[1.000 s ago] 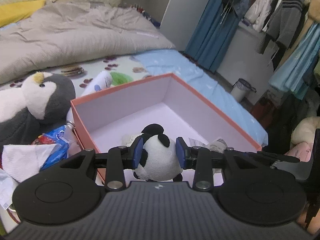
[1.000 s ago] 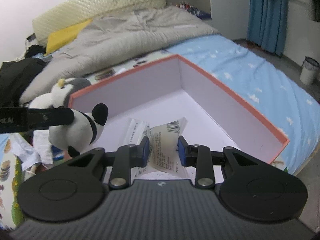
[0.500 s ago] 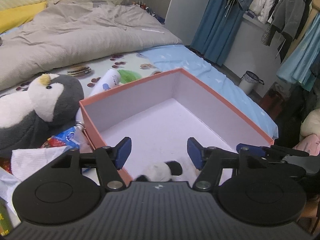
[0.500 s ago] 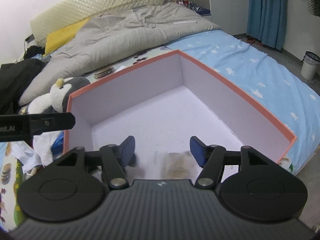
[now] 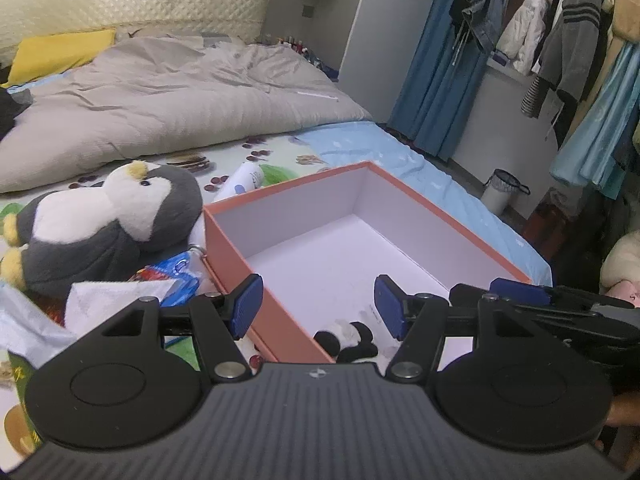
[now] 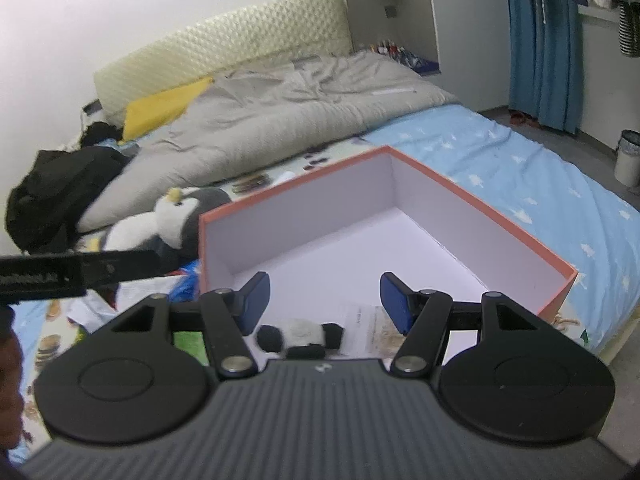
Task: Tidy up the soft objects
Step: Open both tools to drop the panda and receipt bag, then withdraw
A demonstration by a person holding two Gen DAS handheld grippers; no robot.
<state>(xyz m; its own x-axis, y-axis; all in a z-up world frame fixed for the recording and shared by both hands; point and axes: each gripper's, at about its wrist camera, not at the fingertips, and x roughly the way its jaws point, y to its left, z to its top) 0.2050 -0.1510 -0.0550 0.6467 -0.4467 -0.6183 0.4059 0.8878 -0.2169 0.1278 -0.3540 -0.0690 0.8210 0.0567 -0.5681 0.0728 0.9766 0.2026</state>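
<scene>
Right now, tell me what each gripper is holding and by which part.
Nothing is held. The left gripper and right gripper both stand open and bare; the small panda plush lies loose inside the orange box.

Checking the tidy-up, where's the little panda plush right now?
In both views the panda plush lies inside the orange box, at its near end, beside a paper packet.
</scene>
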